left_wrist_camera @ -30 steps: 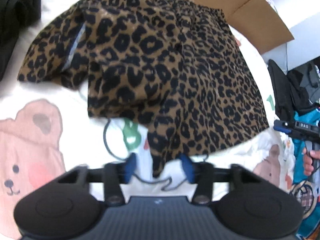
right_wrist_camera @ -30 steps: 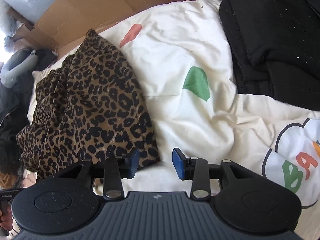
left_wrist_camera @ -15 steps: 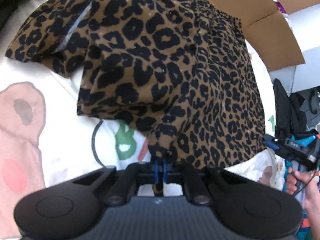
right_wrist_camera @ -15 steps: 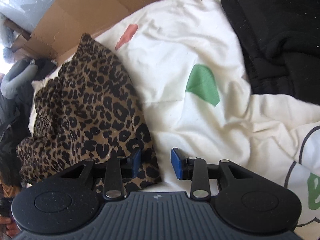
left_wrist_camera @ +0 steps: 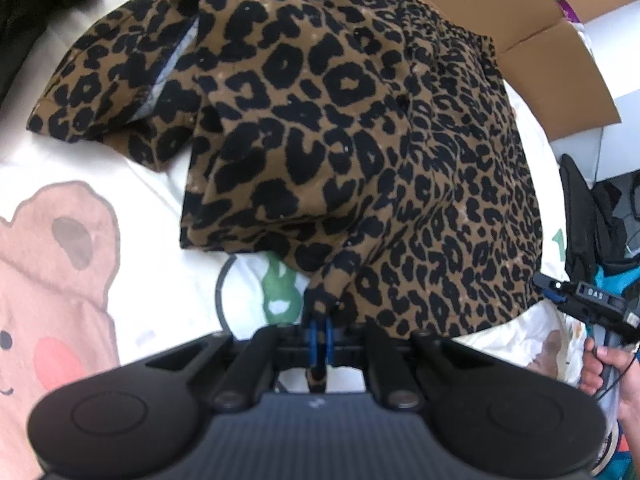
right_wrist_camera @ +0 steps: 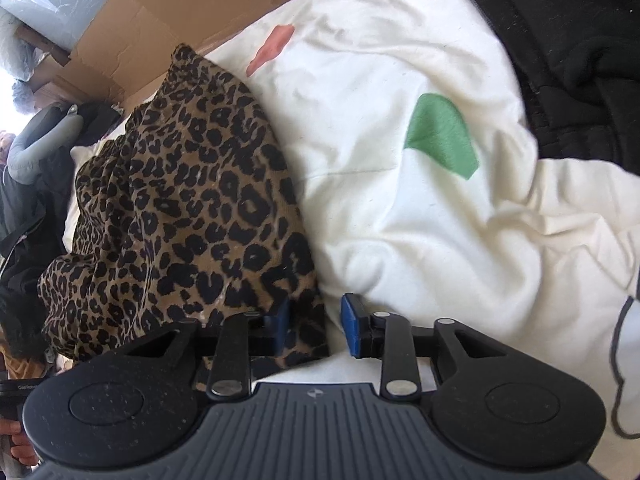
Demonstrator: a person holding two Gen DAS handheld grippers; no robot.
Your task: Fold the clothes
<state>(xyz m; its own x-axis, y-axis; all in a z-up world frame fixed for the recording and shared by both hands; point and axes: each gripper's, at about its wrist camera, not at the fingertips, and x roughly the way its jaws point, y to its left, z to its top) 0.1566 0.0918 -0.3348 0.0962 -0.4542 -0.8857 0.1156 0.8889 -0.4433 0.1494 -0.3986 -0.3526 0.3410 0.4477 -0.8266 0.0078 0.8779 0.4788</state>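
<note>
A second ago the left gripper (left_wrist_camera: 319, 330) stood with its jaws wide around the hem, and now they've snapped closed on a pinch of the leopard-print garment (left_wrist_camera: 340, 128), the cloth pulled up into a little peak right at the blue pads. Over on the other side the right gripper (right_wrist_camera: 314, 322) has dropped in closer to the garment's near corner, and its jaws are closing as we watch, the corner of the fabric lying between them but the right-hand pad not yet on it. The garment itself lies spread and rumpled on the bed's white cartoon-print duvet (right_wrist_camera: 400, 208), its gathered waistband towards the flattened cardboard (left_wrist_camera: 560, 64) at the far edge, with a heap of black clothing (right_wrist_camera: 580, 40) well off to one side. From the left wrist view you can see the person's hand (left_wrist_camera: 612, 368) wrapped round the other gripper's handle. So this looks like the grab before the first fold: one corner secured, the second about to be. I'd say the next move needs the right jaws to finish biting that corner cleanly, taking every layer, then both hands lifting together and carrying the hem over towards the waistband.
</note>
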